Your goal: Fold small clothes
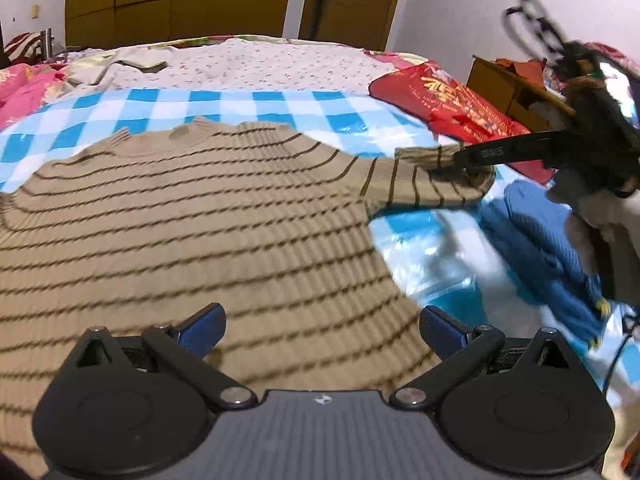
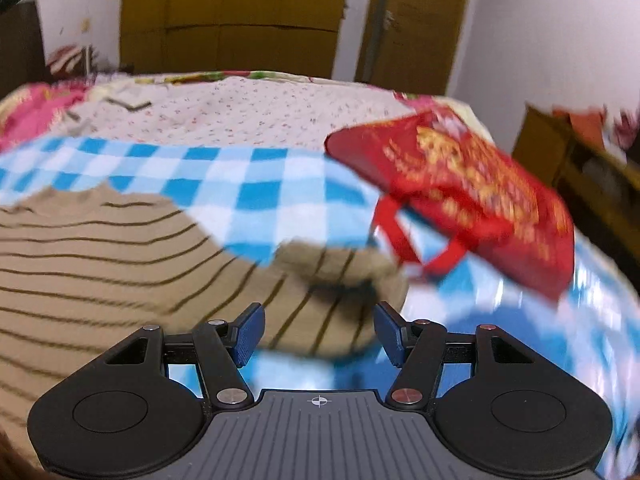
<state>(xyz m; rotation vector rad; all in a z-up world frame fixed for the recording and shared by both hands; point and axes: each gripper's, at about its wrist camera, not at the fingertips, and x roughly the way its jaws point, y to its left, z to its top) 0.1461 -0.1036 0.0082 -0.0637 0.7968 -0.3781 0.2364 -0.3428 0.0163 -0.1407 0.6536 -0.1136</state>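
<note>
A tan knit sweater [image 1: 192, 216] with thin dark stripes lies spread flat on a blue-and-white checked sheet [image 1: 248, 108] over the bed, its body directly under and ahead of the left tongs [image 1: 322, 328] and its sleeve [image 1: 424, 180] stretching away to their right. The left tongs stand wide open above the sweater's body and hold nothing. The right tongs [image 2: 318, 330] also stand open, nothing pinched between the 2 blue pads; the sleeve's end [image 2: 340, 276] lies just ahead of and below them, though in the left wrist view 1 dark finger of these tongs reaches the cuff, and whether it touches I cannot tell. The ribbed knit looks soft, limp and fairly light, likely to drape and sag when lifted and to cling a little to the sheet rather than slide. A good hold would seem to be the cuff or the sleeve's thicker seam, pinching both layers. A red bag [image 2: 472, 200] lies beyond the right tongs, a blue garment [image 1: 540, 240] to the right of the left tongs.
</note>
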